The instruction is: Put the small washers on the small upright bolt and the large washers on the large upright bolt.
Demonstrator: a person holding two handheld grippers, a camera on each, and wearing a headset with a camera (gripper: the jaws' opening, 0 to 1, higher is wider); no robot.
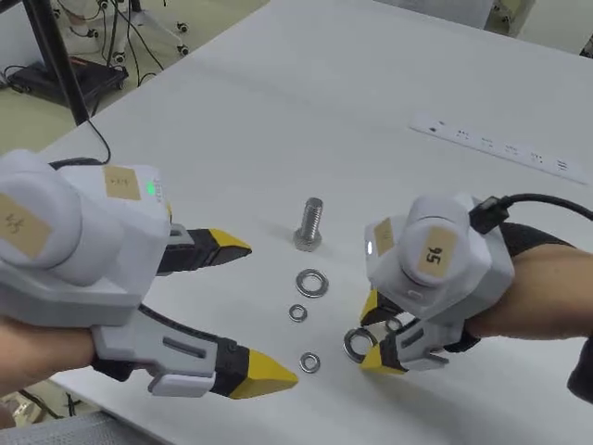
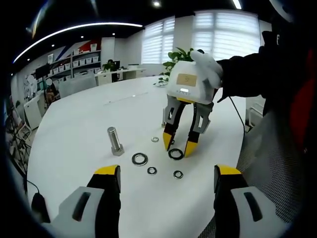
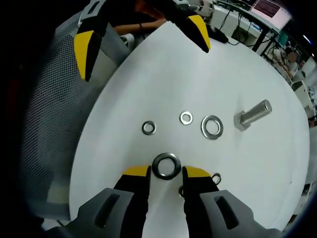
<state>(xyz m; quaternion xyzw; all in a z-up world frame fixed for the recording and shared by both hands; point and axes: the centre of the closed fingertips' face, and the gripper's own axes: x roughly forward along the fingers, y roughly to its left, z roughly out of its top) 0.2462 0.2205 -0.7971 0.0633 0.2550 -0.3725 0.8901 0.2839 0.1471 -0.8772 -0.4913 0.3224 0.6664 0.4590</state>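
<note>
I see bright, even overhead light on the white table [image 1: 371,111]. Shadows under the bolt [image 1: 310,225] and washers [image 1: 311,283] are soft and faint. In the left gripper view the ceiling strip [image 2: 79,27] and windows [image 2: 223,29] blow out to white. Both gripper views bend strongly toward their edges, and the far room there looks soft. The head view is sharp.

A large silver steel hex bolt [image 1: 309,225] stands on its head, threads up, beyond all the fingertips. One large flat steel washer [image 3: 166,166] lies between the right gripper's [image 3: 166,172] yellow fingertips, with a half-hidden small washer [image 3: 215,177] just beside one finger. A second large washer [image 1: 311,284], a middle small washer [image 1: 297,312] and a nearest small washer [image 1: 309,362] lie flat and apart, between those fingertips and the left gripper's [image 1: 267,311].
</note>
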